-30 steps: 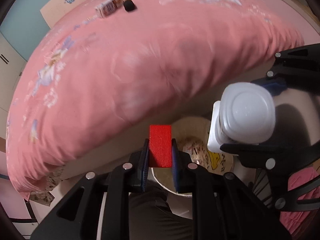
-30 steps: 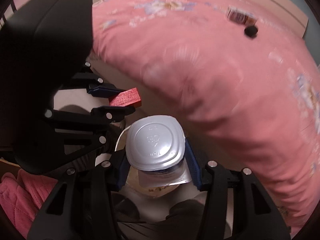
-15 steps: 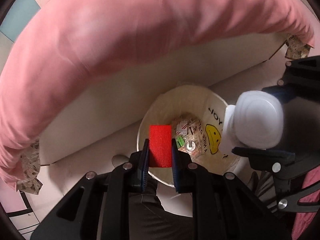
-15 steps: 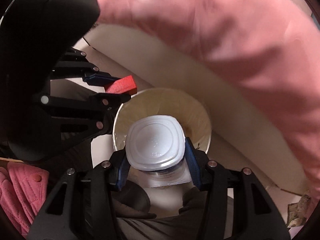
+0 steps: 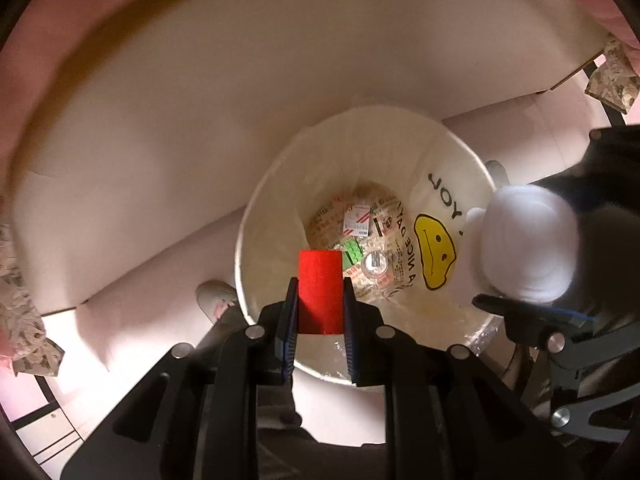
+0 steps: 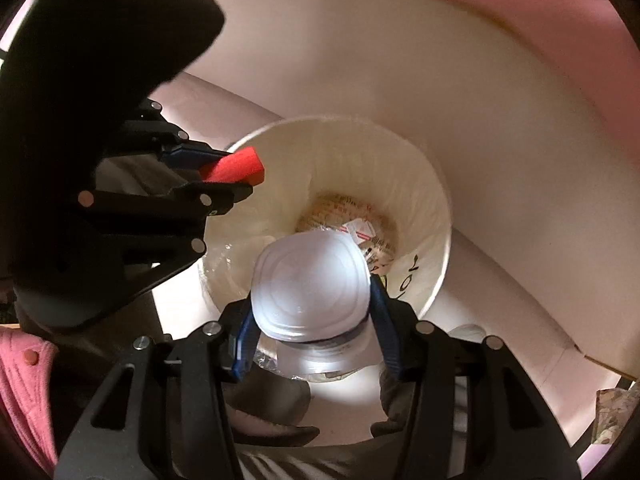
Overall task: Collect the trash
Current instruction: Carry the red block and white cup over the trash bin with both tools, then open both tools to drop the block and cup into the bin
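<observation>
Seen from the left wrist, the left hand-held gripper (image 5: pixel 320 312) is clamped on one red block (image 5: pixel 321 297), its pads pressed flat against both sides. The block hangs over the near-left part of the open mouth of the one trash bin (image 5: pixel 256 216), a pale round bucket lined with a clear bag that carries a yellow smiley face (image 5: pixel 435 255). At the bottom lie scraps already collected: a small red-and-white paper wrapper (image 5: pixel 356 221), a green piece (image 5: pixel 352 255), a round clear lid-like thing (image 5: pixel 374 265) and printed paper; I cannot count them all exactly. At the right edge the right hand-held gripper (image 5: pixel 532 268) holds one white plastic bottle (image 5: pixel 526 242), blurred, over the bin's right rim. A shoe toe (image 5: pixel 218 300) shows just left of the bin on the floor.

Seen from the right wrist, the right hand-held gripper (image 6: pixel 314 334) is closed on the white plastic bottle (image 6: pixel 311 286), blue pads gripping its sides, the bottle's flat end facing the camera and covering the near half of the bin's mouth. The trash bin (image 6: pixel 436 240) sits below, with the paper scraps just visible past the bottle. The left hand-held gripper (image 6: pixel 236 178) grips the red block (image 6: pixel 234 169) over the bin's far-left rim.

By my reckoning the carrying is done: two pieces, one per gripper, hang above the bin, neither yet let go. Dropping both is what remains of this load.
</observation>
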### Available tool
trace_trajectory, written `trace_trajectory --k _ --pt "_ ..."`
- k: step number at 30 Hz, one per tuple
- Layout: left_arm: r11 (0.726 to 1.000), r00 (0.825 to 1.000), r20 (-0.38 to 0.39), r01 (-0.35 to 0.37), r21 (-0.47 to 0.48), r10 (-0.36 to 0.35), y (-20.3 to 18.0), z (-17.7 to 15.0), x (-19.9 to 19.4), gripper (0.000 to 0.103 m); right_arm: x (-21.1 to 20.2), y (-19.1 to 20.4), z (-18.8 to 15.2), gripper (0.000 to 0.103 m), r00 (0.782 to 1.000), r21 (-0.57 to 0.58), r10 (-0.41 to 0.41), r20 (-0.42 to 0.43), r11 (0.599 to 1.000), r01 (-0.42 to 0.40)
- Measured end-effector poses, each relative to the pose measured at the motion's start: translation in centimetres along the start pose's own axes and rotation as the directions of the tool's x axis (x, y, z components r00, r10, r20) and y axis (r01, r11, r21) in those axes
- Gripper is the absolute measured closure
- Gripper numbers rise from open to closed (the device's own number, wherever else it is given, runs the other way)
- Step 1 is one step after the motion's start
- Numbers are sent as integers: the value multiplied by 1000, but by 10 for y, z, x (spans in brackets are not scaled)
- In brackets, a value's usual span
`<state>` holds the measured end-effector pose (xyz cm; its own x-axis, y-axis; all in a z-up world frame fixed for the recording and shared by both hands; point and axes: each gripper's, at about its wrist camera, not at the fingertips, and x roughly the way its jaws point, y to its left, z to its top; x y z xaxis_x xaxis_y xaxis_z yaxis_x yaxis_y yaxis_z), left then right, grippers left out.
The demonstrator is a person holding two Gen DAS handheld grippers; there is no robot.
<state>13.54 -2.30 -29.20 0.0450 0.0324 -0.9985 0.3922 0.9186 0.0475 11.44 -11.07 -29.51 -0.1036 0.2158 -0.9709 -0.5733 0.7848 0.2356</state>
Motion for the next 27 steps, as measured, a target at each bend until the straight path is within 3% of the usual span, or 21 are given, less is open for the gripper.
trace_trajectory --k 10,24,25,27 --pt "998 993 -104 51 -47 -56 5 7 59 81 44 -14 7 52 997 52 31 -77 998 -28" --pt "984 967 -210 116 -132 -142 3 18 117 81 92 -28 4 51 988 125 78 -135 990 -61" --pt "984 966 -214 118 -133 -145 4 19 117 80 95 -29 5 51 987 130 79 -139 990 -61" --pt "985 964 -226 112 -130 -139 3 20 121 65 98 -33 5 51 986 137 67 -150 990 -47"
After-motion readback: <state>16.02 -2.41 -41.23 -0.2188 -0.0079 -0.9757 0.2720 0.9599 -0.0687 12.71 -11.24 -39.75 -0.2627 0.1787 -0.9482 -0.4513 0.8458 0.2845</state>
